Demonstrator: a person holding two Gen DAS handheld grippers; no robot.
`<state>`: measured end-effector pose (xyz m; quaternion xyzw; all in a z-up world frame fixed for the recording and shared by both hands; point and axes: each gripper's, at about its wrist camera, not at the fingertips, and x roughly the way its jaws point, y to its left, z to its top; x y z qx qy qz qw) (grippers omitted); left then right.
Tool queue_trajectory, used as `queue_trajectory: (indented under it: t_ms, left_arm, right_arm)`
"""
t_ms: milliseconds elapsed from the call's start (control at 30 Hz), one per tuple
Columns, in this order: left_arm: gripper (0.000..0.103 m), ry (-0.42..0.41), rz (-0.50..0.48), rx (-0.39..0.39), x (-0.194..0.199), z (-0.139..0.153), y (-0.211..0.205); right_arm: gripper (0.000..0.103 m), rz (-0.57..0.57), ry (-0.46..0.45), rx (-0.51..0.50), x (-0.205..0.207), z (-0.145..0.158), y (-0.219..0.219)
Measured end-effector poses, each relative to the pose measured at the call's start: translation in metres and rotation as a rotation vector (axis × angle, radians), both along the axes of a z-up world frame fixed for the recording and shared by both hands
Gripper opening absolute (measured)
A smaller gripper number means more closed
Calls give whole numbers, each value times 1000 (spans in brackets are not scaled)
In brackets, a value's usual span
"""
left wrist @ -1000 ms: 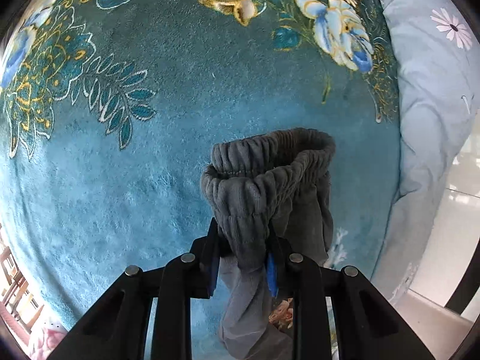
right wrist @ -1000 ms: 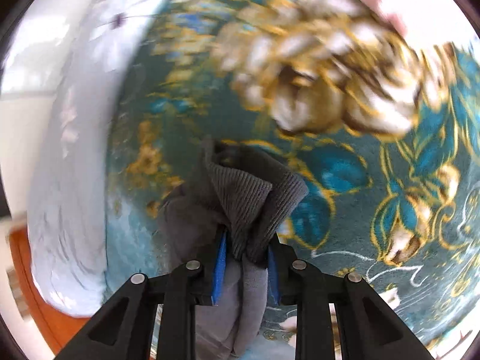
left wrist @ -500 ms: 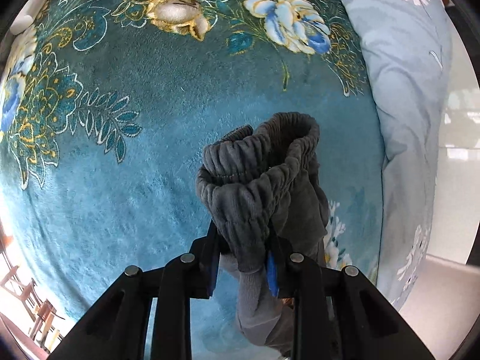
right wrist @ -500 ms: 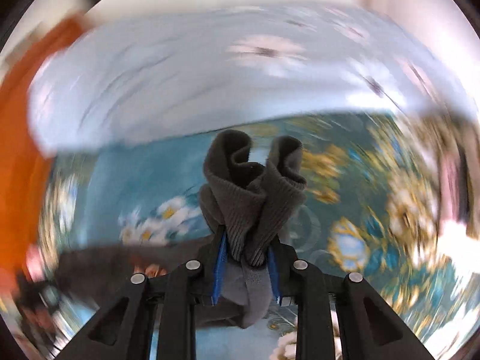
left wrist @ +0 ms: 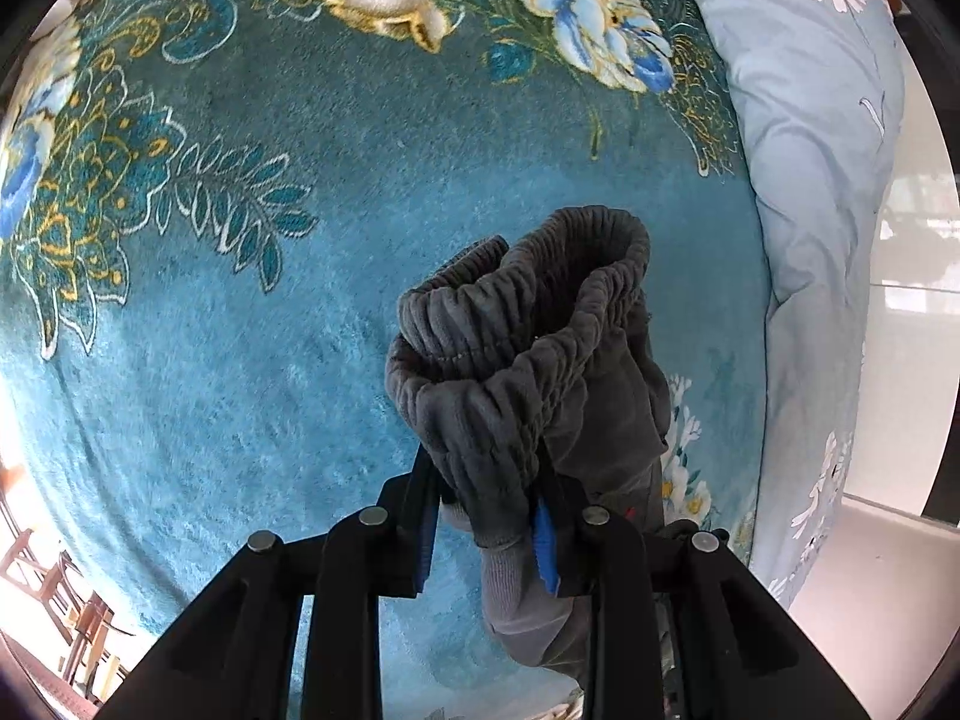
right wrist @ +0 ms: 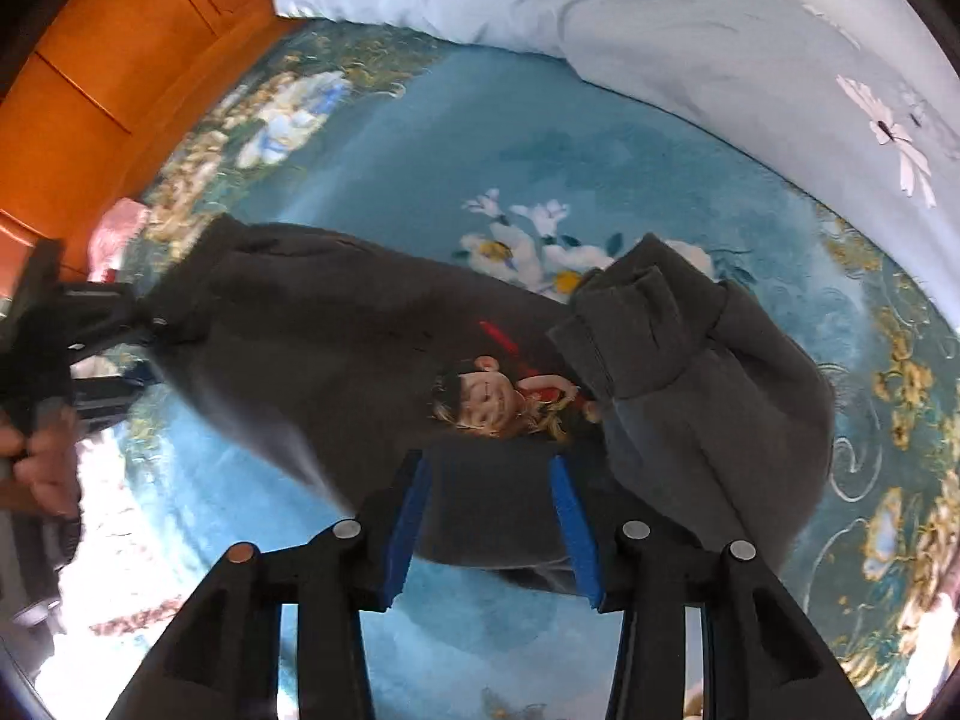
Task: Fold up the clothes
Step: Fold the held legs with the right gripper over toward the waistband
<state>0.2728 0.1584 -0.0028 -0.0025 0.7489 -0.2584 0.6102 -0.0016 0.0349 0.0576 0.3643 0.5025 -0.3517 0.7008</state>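
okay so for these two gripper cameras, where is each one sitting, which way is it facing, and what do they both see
Left wrist: rides on the left gripper, looking down its fingers at the teal floral blanket; its jaws pinch the waistband of the grey pants.
Right wrist: rides on the right gripper, looking down at the pants spread over the blanket. Its jaws have just been opening and stand apart above the cloth. At the left edge the left gripper and a hand show.
Shared: pants, blanket, pale blue quilt.

So that's one grey pair of pants [right wrist: 336, 324], one teal floral blanket [left wrist: 252, 396] and one pale blue daisy-print quilt [left wrist: 816, 192]. Two tongs too, left tongs [left wrist: 489, 525] and right tongs [right wrist: 492, 525].
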Motion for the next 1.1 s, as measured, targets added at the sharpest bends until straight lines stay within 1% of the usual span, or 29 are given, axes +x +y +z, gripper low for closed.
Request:
queue_trajectory:
  t_ms: [67,100,133,200,267,333,367,400,500,567,600,633,667,733,833,900,1000,1033,1100]
  left_arm:
    - [28,7,9,1,1,-4,2]
    - [28,9,13,2,1,-5,3]
    - [28,10,16,3,0,-7,3]
    - [29,14,23,5,0,-8,3]
    - [29,20,27,4,1,-10,3]
    - [29,27,26,5,1,-11,2]
    - [29,30,25,6,2,-11,2]
    - [29,32,24,6,3,-12,2]
    - [29,32,21,7,3,-13,1]
    - [29,31,18,6,3,-13,1]
    - [29,31,17,9,4,-13,1]
    - [29,31,17,11,4,-14,1]
    - [30,31,16,14,5,-15,1]
    - [30,34,21,17,6,-17,2]
    - [30,33,24,19,7,-19,1]
    - [30,29,23,19,7,-20,0]
    - [30,29,27,24,7,-22,-2]
    - [30,28,26,25,7,-21,-2]
    - [30,25,22,28,6,-20,-3]
  right_arm:
    - [48,-48,29,-48,-12,6,-16]
    - [52,-81,52,-62,-20,5,-28]
    - [58,-106,70,-62,-27,2,-39]
    - [61,-115,75,8,-30,-14,-54]
    - [65,-91,96,41,-26,-29,-61]
    - [71,-43,124,39,-18,-43,-60]
    - [72,-14,144,39,-13,-50,-58]
    - [73,10,168,38,-9,-57,-56]
    - [73,38,273,27,-6,-76,-55]
    - [71,37,307,24,-8,-82,-57]
    - [65,30,319,20,-11,-82,-60]
    - [52,24,327,15,-13,-81,-61]
    - [47,16,332,12,-16,-80,-63]
    - [28,-9,314,15,-24,-74,-67]
    - [21,-31,269,8,-33,-58,-68]
    - [20,-23,226,-29,-35,-42,-63]
    - [19,-9,142,-33,-30,-24,-47]
    - [19,2,125,-26,-26,-23,-41]
    - [19,57,135,15,-13,-36,-27]
